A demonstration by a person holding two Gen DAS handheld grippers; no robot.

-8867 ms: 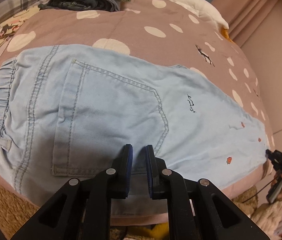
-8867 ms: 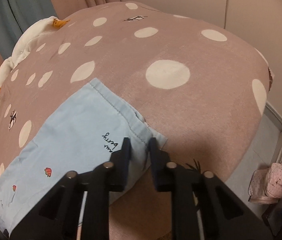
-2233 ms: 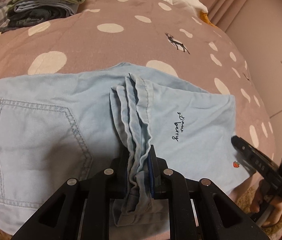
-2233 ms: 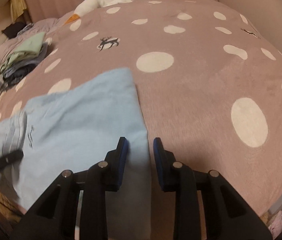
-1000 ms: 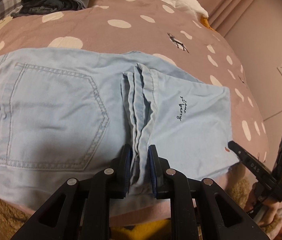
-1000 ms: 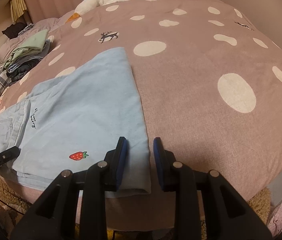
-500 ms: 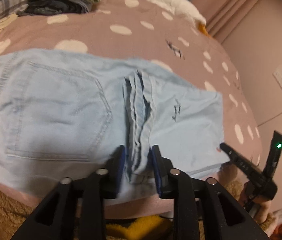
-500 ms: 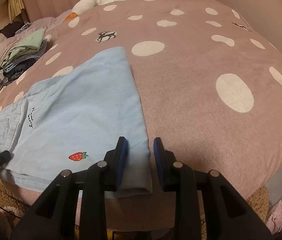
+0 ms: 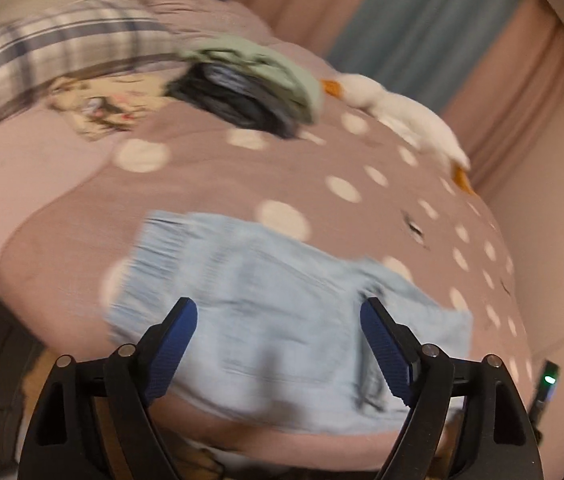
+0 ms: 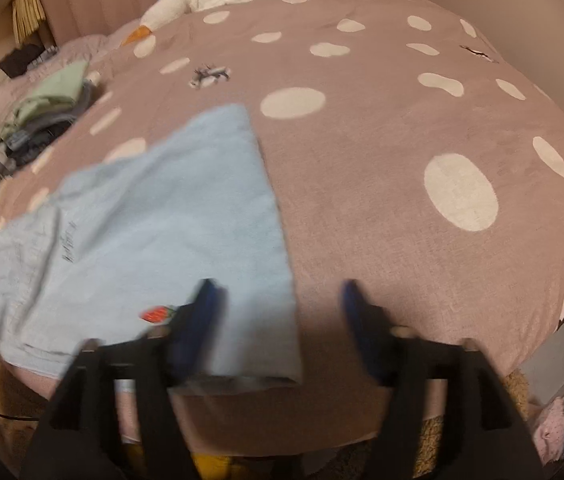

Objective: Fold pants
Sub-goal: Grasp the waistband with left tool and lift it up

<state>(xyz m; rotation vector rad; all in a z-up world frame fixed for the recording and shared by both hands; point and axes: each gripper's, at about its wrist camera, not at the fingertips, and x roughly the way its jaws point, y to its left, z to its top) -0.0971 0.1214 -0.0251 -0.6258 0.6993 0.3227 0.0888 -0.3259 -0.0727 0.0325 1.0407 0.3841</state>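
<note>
The light blue denim pants (image 9: 282, 320) lie folded on the dotted mauve bedspread (image 9: 210, 184), legs folded back over the seat, near the bed's front edge. In the right wrist view the pants (image 10: 154, 224) show a red strawberry patch and the fold edge at the right. My left gripper (image 9: 278, 316) is open wide and empty, above the pants' middle. My right gripper (image 10: 278, 308) is open wide and empty, over the fold's front right corner. Both views are motion-blurred.
A stack of folded clothes (image 9: 250, 80) sits at the back left of the bed, also in the right wrist view (image 10: 46, 112). A white goose plush (image 9: 401, 120) lies at the head. A plaid blanket (image 9: 54, 56) lies far left. Pink wall to the right.
Both grippers have opened wide and let go of the pants. The left gripper has drawn back and tilted up, so more of the bed shows. The pants stay folded on the bed.
</note>
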